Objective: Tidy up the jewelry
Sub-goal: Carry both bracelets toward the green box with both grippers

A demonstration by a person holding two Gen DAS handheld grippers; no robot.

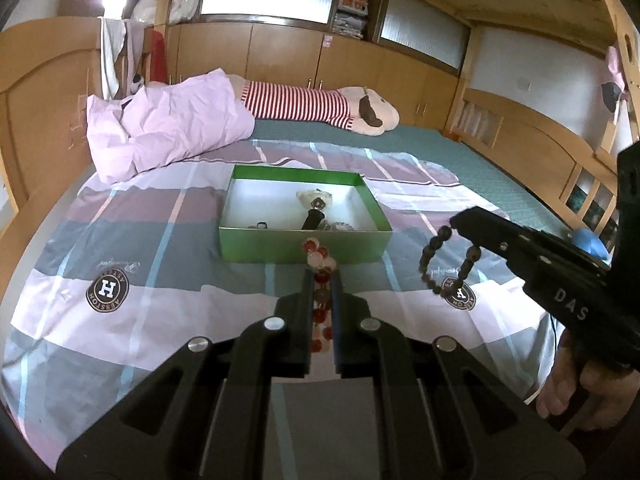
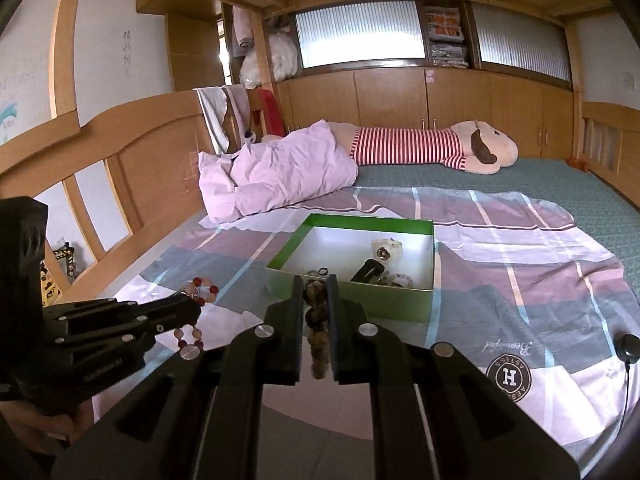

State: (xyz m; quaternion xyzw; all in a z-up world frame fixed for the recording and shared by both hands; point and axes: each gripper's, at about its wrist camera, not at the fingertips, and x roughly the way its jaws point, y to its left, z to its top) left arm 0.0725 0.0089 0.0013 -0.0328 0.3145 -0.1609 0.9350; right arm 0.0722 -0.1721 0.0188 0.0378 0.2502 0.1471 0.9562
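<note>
**Both grippers hold bracelets short of the green box**

The left gripper (image 1: 322, 276) clamps a red-and-pink bead bracelet (image 1: 320, 264), beads running between its fingers. The right gripper (image 2: 315, 284) pinches a dark brown bead bracelet (image 2: 314, 312) likewise. Both hang near the green box (image 2: 344, 302) on the bedsheet (image 2: 520, 280).

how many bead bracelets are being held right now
2: the red-and-pink bead bracelet in the left tongs, the dark brown bead bracelet in the right tongs.
</note>
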